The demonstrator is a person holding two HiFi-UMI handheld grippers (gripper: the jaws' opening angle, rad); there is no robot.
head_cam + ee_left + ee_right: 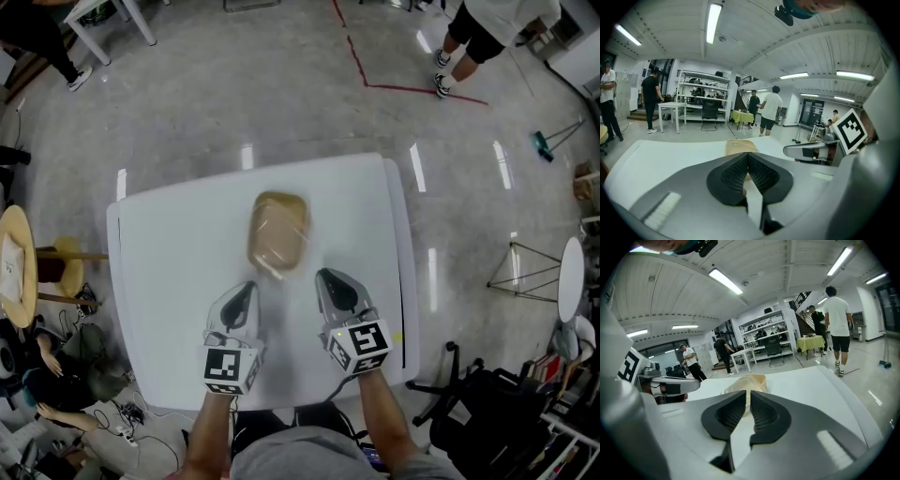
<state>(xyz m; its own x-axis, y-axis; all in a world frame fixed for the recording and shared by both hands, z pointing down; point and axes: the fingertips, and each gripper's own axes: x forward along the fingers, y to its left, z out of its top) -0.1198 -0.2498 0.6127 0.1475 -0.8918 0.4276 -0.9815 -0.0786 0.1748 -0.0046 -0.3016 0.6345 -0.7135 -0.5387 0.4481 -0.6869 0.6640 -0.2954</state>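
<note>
A tan container with a clear plastic lid [277, 233] lies on the white table [169, 244], near its middle. My left gripper [246, 292] hovers just short of it on the near left, jaws shut with nothing between them. My right gripper [327, 280] is level with it on the near right, jaws almost touching and empty. The left gripper view shows the container [740, 146] beyond the closed pads [759, 173], with the right gripper [806, 151] off to the side. In the right gripper view the container [747, 381] sits straight ahead of the pads [764, 416].
The table [820, 380] stands on a grey concrete floor with red tape lines [375, 84]. A black office chair [487, 394] is at the near right, a round wooden stool [19, 262] at the left. Several people stand around; white desks and shelving [693, 103] line the far wall.
</note>
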